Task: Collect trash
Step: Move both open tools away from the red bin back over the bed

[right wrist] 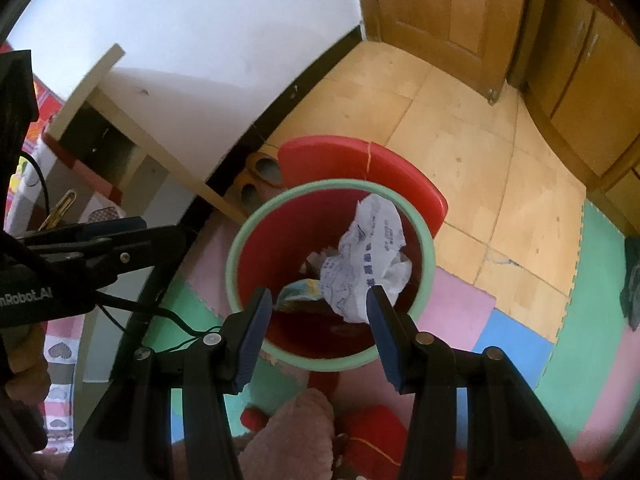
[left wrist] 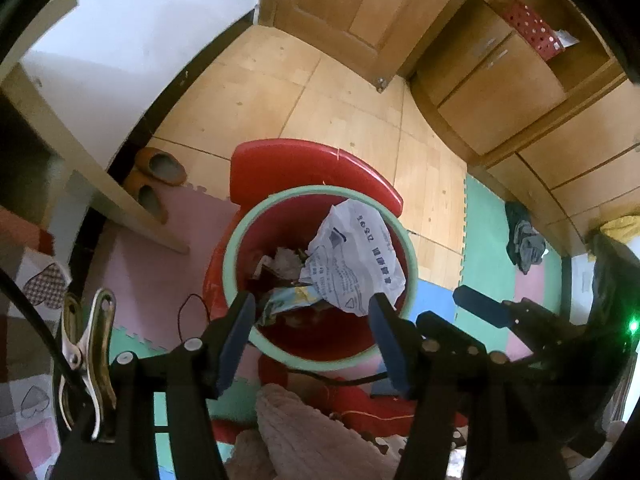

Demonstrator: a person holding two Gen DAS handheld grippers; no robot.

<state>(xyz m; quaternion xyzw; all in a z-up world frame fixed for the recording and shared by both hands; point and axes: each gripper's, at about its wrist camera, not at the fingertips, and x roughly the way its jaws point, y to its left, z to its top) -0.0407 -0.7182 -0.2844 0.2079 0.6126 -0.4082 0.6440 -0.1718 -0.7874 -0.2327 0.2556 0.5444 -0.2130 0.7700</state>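
Observation:
A red trash bin with a pale green rim (left wrist: 412,268) (right wrist: 230,264) stands on the floor mats. Inside lie a crumpled white printed wrapper (left wrist: 356,256) (right wrist: 368,260), a yellow-green packet (left wrist: 292,298) (right wrist: 298,290) and other scraps. My left gripper (left wrist: 312,332) is open and empty, held above the bin's near rim. My right gripper (right wrist: 318,328) is open and empty, also above the near rim. The right gripper also shows in the left wrist view (left wrist: 480,308), and the left gripper in the right wrist view (right wrist: 112,232).
The bin's red lid (left wrist: 304,168) (right wrist: 360,168) stands behind it. Orange slippers (left wrist: 160,166) (right wrist: 260,168) lie by the wall under a shelf board (left wrist: 92,176). A dark cloth (left wrist: 524,240) lies on the mats. A wooden door (left wrist: 352,4) and cabinets (left wrist: 500,92) stand behind. Red and pink fabric (left wrist: 304,432) lies below.

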